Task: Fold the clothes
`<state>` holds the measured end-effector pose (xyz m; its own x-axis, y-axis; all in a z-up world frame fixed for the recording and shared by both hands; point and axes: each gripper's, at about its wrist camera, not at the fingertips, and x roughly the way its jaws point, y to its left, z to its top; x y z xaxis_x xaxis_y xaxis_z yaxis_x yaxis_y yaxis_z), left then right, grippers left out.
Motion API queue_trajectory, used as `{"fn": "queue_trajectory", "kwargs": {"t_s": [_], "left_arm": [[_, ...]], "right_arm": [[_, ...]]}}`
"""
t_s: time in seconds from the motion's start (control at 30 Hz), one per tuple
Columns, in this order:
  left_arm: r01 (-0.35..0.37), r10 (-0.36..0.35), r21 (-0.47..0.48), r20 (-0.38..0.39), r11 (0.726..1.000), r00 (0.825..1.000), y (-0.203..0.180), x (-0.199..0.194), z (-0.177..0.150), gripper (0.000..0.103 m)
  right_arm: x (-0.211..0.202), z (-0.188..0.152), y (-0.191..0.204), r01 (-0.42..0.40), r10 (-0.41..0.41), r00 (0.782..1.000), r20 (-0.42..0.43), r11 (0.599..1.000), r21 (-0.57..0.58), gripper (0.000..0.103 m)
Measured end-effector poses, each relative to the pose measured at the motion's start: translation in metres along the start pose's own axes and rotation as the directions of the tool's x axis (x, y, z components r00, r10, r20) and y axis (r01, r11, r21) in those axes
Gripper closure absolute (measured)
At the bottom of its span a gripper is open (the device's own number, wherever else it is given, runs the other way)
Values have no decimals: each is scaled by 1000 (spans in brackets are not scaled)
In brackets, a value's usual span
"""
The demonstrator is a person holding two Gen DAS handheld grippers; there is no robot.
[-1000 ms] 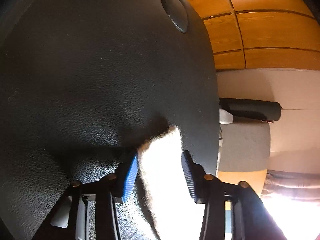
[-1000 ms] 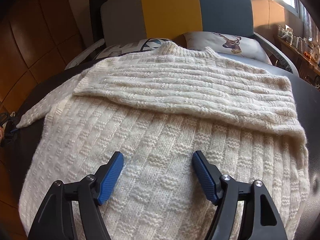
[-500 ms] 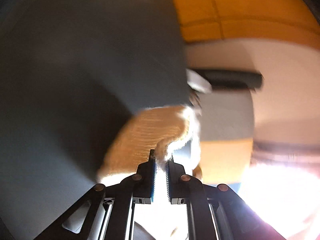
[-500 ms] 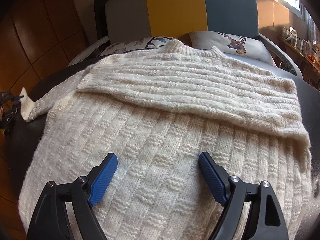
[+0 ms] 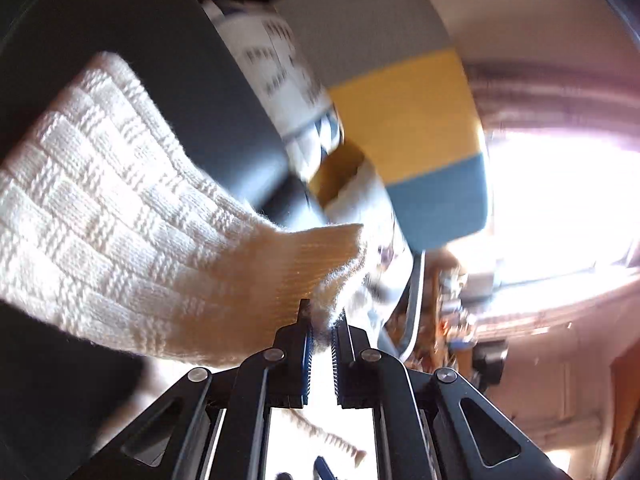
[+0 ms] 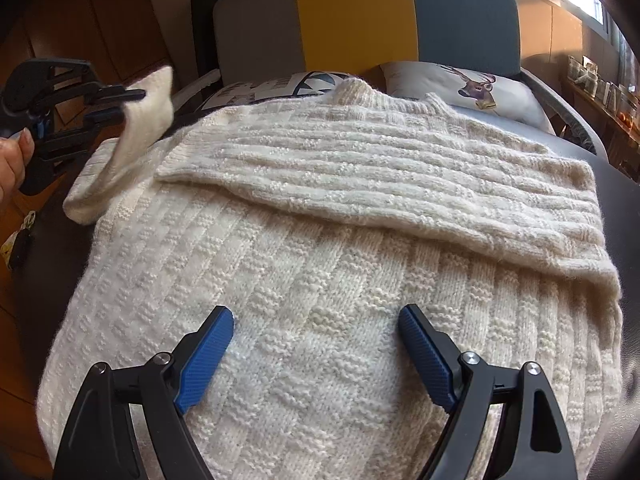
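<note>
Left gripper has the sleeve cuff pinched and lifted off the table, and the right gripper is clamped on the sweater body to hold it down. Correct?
Not quite. The right gripper is not clamped: the right wrist view shows its jaws wide apart over the sweater body, gripping nothing. The rest holds: the left gripper has the sleeve cuff pinched and lifted.

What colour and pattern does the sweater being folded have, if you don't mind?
The sweater is cream-white, knitted in a basket-weave block pattern; the right wrist view shows it best.
</note>
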<state>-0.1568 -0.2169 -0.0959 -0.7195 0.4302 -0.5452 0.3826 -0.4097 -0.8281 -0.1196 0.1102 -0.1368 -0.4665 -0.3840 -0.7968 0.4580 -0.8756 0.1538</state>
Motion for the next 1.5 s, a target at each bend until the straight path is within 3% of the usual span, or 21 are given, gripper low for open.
{"fn": "queue_trajectory", "kwargs": {"t_s": [0.13, 0.2, 0.23, 0.27, 0.33, 0.4, 0.43, 0.57, 0.73, 0.83, 0.87, 0.93, 0.97, 1.0, 1.13, 1.2, 1.27, 1.33, 1.5], "left_arm": [[-60, 63, 44, -67, 997, 996, -5, 34, -17, 95], [-86, 93, 66, -102, 994, 990, -7, 48, -26, 89], [-64, 71, 62, -107, 996, 992, -8, 43, -29, 83], [-32, 37, 54, -108, 998, 993, -8, 35, -31, 69], [34, -30, 39, -108, 999, 994, -9, 20, -35, 63], [98, -95, 41, -70, 994, 993, -5, -7, -30, 57], [117, -115, 33, -48, 993, 992, -1, -20, -26, 57], [123, -121, -47, 39, 991, 992, 45, -69, -3, 54], [127, -109, -200, 99, 972, 989, 119, -102, 5, 54], [155, -128, -252, 124, 955, 984, 144, -105, 8, 54], [170, -139, -266, 131, 949, 982, 148, -103, 9, 54], [199, -162, -294, 147, 935, 976, 157, -99, 11, 54], [215, -175, -312, 151, 925, 973, 159, -96, 10, 54], [231, -189, -332, 155, 914, 970, 160, -92, 8, 54], [295, -245, -409, 172, 863, 954, 165, -79, 2, 51], [326, -271, -446, 183, 834, 945, 168, -72, 0, 48], [355, -297, -481, 194, 801, 935, 170, -65, -3, 47], [383, -322, -515, 207, 767, 924, 173, -58, -6, 47], [406, -337, -544, 226, 735, 914, 156, -35, -12, 47]], "right_arm": [[0, 2, 1, 4, -4, 1000, -15, 1000, -14, 17], [-7, 8, 0, -15, 15, 1000, -14, 1000, -1, 37], [-12, 13, -3, -72, 72, 997, 3, 997, 34, 48], [-17, 19, -8, -158, 156, 987, 21, 983, 91, 49], [-19, 33, -19, -335, 328, 942, 66, 918, 213, 49], [-10, 46, -28, -493, 485, 867, 113, 803, 336, 49], [-2, 51, -30, -524, 516, 846, 131, 760, 385, 49], [31, 70, -14, -507, 508, 851, 132, 729, 460, 50], [71, 75, -9, -517, 533, 828, 173, 609, 601, 58], [83, 73, -9, -517, 519, 827, 216, 551, 655, 59], [85, 74, -8, -521, 516, 825, 230, 538, 662, 66], [90, 80, -3, -503, 501, 838, 216, 557, 661, 81], [95, 87, 3, -457, 481, 863, 156, 610, 648, 92], [101, 93, 9, -406, 455, 886, 92, 663, 629, 97], [79, 128, 35, -297, 315, 949, 31, 851, 434, 97], [61, 148, 54, -253, 258, 966, 21, 920, 299, 97], [46, 166, 74, -221, 222, 975, 15, 960, 170, 97], [33, 182, 90, -203, 202, 979, 17, 976, 76, 97], [-9, 217, 118, -179, 184, 981, 65, 980, -83, 97]]}}
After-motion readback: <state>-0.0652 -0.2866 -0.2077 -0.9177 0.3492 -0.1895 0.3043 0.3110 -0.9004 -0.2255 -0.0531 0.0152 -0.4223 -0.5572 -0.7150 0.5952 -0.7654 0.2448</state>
